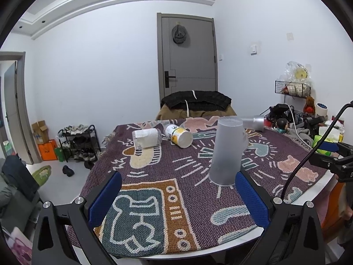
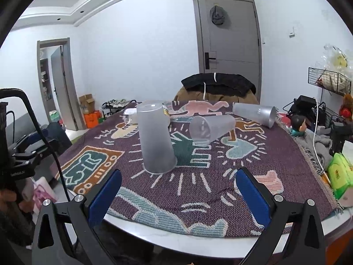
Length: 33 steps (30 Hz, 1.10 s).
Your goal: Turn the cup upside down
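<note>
A frosted plastic cup (image 1: 226, 150) stands upside down, mouth on the patterned cloth, just beyond my left gripper's right fingertip; it also shows in the right wrist view (image 2: 155, 140). A second frosted cup (image 2: 211, 128) lies on its side with its mouth toward me, and a third (image 2: 256, 113) lies on its side farther back right. My left gripper (image 1: 178, 186) is open and empty over the near cloth. My right gripper (image 2: 178, 185) is open and empty, in front of the cups.
A clear bottle (image 1: 146, 138) and a white yellow-labelled container (image 1: 178, 133) lie on their sides at the table's far left. Clutter, cables and a green packet (image 2: 338, 174) line the right edge. A chair with clothes (image 1: 195, 105) stands behind the table (image 2: 198, 240).
</note>
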### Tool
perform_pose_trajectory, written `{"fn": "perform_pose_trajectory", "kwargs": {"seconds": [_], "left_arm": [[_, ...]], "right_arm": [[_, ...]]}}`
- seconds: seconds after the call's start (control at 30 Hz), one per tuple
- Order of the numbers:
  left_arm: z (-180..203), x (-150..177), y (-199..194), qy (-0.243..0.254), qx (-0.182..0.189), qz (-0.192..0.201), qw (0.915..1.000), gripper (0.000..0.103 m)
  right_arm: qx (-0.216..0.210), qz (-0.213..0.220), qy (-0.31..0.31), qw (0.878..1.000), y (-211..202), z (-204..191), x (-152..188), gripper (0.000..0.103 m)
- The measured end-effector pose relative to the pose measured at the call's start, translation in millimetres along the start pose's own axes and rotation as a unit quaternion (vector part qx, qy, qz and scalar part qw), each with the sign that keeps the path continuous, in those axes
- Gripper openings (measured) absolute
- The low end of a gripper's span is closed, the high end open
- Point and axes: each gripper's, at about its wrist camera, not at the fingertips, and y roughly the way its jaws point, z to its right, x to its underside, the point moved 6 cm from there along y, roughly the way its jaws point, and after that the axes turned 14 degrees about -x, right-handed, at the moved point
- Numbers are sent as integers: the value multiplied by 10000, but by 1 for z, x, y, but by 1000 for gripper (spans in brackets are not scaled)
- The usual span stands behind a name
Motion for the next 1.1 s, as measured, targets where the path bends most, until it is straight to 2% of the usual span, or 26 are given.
{"fn": "perform_pose_trajectory", "kwargs": {"seconds": [0.83,1.1], "left_arm": [[-2,-3,1,-90,28,-28,10000,103],[-6,-8,-5,-148,-41,99,9998,103]], "right_arm": [[11,-70,-6,10000,5,-2,2,103],[27,-43,89,9999,3,2,2,103]]}}
